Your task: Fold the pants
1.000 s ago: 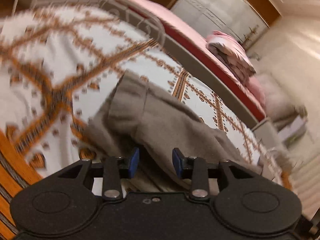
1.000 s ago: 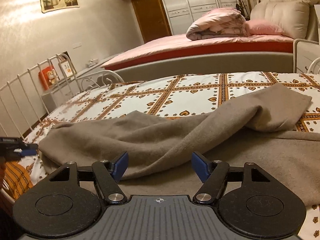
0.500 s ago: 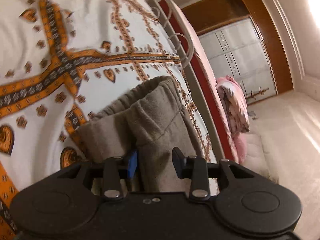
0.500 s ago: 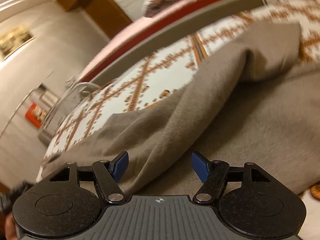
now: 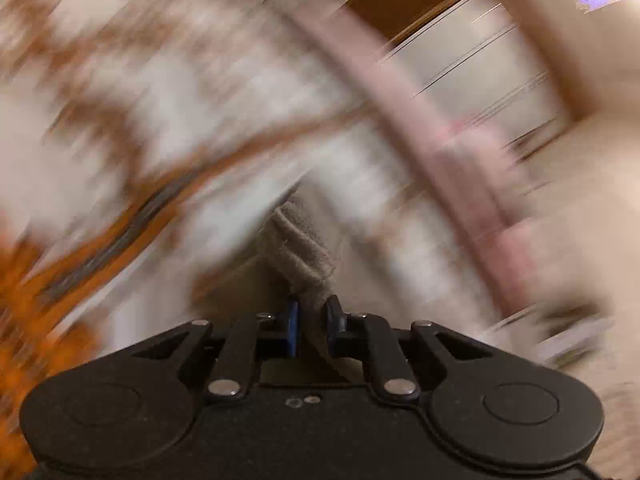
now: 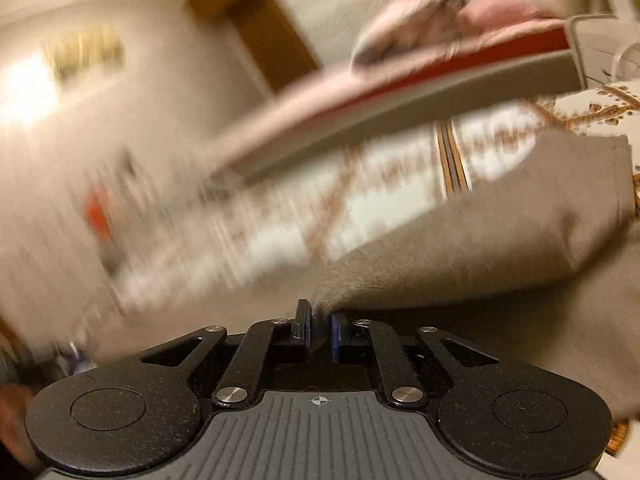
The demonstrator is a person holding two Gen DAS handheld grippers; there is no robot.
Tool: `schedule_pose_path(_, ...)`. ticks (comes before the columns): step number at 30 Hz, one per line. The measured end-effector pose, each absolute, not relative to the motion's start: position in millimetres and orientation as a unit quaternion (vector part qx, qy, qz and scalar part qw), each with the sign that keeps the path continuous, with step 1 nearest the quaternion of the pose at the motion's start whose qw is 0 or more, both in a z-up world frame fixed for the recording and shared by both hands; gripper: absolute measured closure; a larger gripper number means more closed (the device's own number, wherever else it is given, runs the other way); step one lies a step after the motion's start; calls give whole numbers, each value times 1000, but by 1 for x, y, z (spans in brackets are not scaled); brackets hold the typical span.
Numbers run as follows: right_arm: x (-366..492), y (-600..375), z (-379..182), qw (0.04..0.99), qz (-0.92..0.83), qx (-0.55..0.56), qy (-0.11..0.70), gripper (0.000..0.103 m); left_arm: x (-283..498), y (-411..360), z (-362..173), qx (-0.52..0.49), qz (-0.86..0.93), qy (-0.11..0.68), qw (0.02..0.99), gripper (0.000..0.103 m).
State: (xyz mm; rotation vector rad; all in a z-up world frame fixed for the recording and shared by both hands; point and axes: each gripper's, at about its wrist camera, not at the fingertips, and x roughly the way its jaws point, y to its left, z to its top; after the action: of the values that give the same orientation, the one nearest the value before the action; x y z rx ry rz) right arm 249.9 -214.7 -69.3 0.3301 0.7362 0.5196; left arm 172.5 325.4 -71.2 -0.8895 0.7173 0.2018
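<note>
Both grippers have hold of the grey pants. The left gripper (image 5: 311, 322) is pinched tight on a ribbed, banded edge of the pants (image 5: 298, 252) — cloth sticks up between its blue pads. The right gripper (image 6: 320, 332) is closed on a fold of the same fabric, and the rest of the pants (image 6: 500, 256) drapes off to the right across the patterned bedspread (image 6: 600, 108). Behind it sits a bed with a pink cover (image 6: 400, 80), heavily smeared by motion blur.

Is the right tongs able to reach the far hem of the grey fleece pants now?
Probably not: the right tongs are shut on the grey fleece pants; the hem lies across the patterned bedspread.
</note>
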Motion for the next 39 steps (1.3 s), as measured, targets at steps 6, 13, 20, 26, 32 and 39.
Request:
schedule_pose_path(6,257,-221,-116,853,226,210,422,93,168,319,-68,-407,91,336,845,99)
schedule_pose_path(13,253,-210,-94,865,242,195,394,93,171,310,-49,-361,106,312,872,100)
schedule_pose_path(20,252,-214,-105,852,213,204,432,75,173,295,-39,-274,124,348,888,89)
schedule_pose_path(26,245,-235,-58,908,168,172,343,47,163,265,-6,-185,138,303,925,85)
schedule_pose_path(32,287,-207,-57,914,149,106,363,47,210,231,-28,-89,123,361,920,73)
schedule_pose_path(39,351,-184,-86,890,93,14,447,47,228,202,-51,23,105,390,915,34)
